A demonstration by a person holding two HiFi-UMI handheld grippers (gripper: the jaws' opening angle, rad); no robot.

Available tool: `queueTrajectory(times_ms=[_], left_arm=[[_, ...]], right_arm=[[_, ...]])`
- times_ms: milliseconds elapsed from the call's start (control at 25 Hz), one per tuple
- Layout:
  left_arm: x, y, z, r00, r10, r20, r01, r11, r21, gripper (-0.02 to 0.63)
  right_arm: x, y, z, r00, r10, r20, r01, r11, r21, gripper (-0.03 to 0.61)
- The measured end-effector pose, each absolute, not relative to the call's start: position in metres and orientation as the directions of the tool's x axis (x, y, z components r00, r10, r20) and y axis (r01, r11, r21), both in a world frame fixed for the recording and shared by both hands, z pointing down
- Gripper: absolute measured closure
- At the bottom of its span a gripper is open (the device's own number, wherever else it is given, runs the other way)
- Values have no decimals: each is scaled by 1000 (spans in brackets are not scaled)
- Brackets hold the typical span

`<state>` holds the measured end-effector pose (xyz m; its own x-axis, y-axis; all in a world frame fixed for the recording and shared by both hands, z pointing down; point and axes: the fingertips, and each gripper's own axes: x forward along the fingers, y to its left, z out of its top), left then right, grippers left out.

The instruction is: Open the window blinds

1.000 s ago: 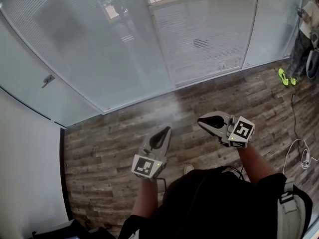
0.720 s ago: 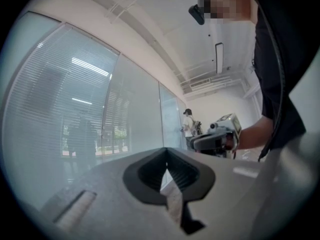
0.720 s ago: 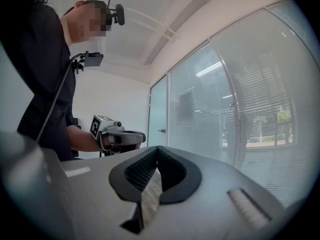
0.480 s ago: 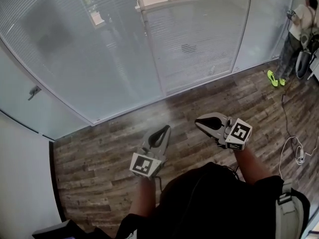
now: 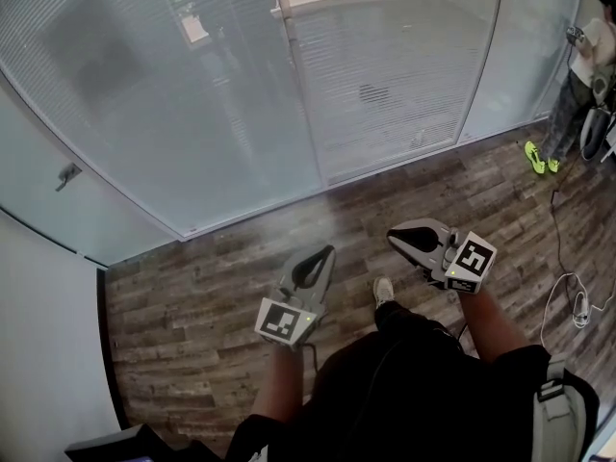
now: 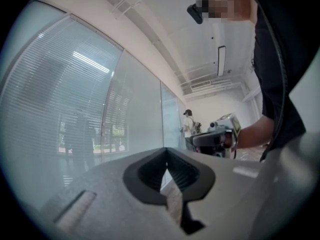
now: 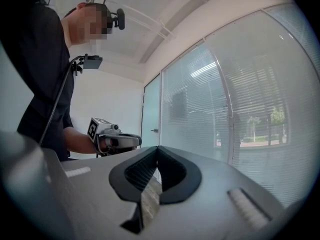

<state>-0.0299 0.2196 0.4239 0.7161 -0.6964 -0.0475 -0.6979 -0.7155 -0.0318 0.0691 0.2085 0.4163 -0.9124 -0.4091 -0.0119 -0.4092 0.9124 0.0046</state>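
The slatted window blinds hang closed behind a tall glass wall across the far side of the room. They also fill the left of the left gripper view as blinds and the right of the right gripper view as blinds. My left gripper is held level over the wood floor, shut and empty, well short of the glass. My right gripper is beside it, also shut with nothing in it. Each gripper view shows its own tips meeting: left gripper, right gripper.
A glass door with a handle stands at the left next to a white wall. Another person in green shoes stands at the far right. A white cable lies on the floor at the right. My shoe shows between the grippers.
The view has shifted as I step over the floor, and a shoe now shows between the grippers. Both grippers moved along together and stay shut.
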Motion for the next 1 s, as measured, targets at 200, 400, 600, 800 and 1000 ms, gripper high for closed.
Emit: queueTrajectory(times_ms=[200,400,600,800,1000], left_arm=[[-29,205,427,710,-704,-21,-704,-709,-32,609],[-27,188,430,706,-708,-16,-708,-706,-18,609],[-23,165,430,704,-710,-5,-710,-704,-14,609],[-26,138,423,679,-733,-22,-733,-678,-53,609],[-26,115,419,650,-760,2,-759,-649,-49,609]], right_arm=[[66,192,424,-924,-383,-13,-383,924,1,572],[60,173,418,-928,-371,-23,-371,929,-12,572],[59,147,417,-933,-358,-29,-358,934,-16,572],[56,119,413,-947,-322,-9,-322,947,-2,572],[51,89,401,-957,-288,-40,-289,957,0,572]])
